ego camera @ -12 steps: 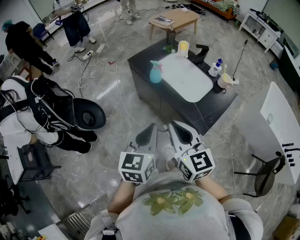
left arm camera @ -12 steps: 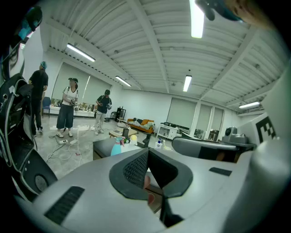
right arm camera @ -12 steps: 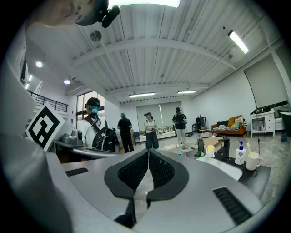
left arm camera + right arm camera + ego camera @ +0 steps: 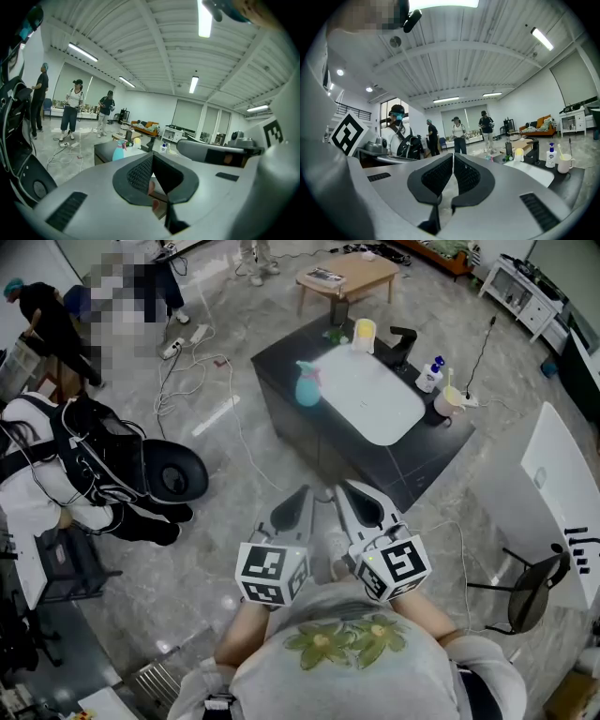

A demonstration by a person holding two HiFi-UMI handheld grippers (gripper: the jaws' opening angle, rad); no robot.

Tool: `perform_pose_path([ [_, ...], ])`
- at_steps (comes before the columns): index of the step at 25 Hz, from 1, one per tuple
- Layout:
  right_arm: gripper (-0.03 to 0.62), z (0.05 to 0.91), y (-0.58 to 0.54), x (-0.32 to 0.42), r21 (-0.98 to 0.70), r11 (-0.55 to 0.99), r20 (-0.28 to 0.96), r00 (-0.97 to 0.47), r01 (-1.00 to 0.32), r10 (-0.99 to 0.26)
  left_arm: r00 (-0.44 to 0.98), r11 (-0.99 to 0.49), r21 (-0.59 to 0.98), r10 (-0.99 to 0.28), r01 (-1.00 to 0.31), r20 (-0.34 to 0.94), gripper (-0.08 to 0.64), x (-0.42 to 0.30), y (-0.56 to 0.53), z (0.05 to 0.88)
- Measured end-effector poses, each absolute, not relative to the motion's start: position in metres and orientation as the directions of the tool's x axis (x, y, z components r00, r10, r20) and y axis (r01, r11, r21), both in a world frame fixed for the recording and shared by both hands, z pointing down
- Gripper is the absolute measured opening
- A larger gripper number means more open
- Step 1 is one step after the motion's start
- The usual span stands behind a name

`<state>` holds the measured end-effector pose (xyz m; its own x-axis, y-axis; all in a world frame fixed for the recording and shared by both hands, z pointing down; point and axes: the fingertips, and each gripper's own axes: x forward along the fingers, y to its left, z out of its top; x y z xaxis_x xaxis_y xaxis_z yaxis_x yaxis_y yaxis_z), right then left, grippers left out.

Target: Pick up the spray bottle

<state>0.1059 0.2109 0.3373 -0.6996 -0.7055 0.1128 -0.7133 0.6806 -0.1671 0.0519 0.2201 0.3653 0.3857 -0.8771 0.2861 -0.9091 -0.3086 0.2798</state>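
The left claw (image 4: 298, 495) and right claw (image 4: 343, 489) were held side by side close before the person's chest, pointing forward and slightly downward toward the dark counter (image 4: 412, 463). Both had their jaws together, gripping nothing. The blue spray bottle (image 4: 307, 383) stood upright near the counter's left edge, well apart from both claws.

A lab hall with floor cables (image 4: 172, 390), strip lights (image 4: 205, 18), freestanding sink counter (image 4: 424, 444).
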Motion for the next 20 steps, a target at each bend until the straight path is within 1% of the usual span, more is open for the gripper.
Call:
perform_pose_path([
  [10,0.026,0.341,0.182,0.115,-0.183,0.707,0.1,-0.729,-0.683,-0.678,0.358,-0.285,0.263,-0.888,-0.922,0.29,0.009,0.061,0.193,0.366],
  [15,0.026,0.327,0.177,0.109,-0.166,0.721,0.097,-0.739,-0.673,-0.667,0.328,-0.259,0.258,-0.903,-0.931,0.276,0.009,0.051,0.189,0.351],
  [20,0.028,0.334,0.14,0.124,-0.15,0.745,0.082,-0.759,-0.65,-0.646,0.29,-0.225,0.252,-0.92,-0.941,0.264,0.009,0.067,0.156,0.358],
])
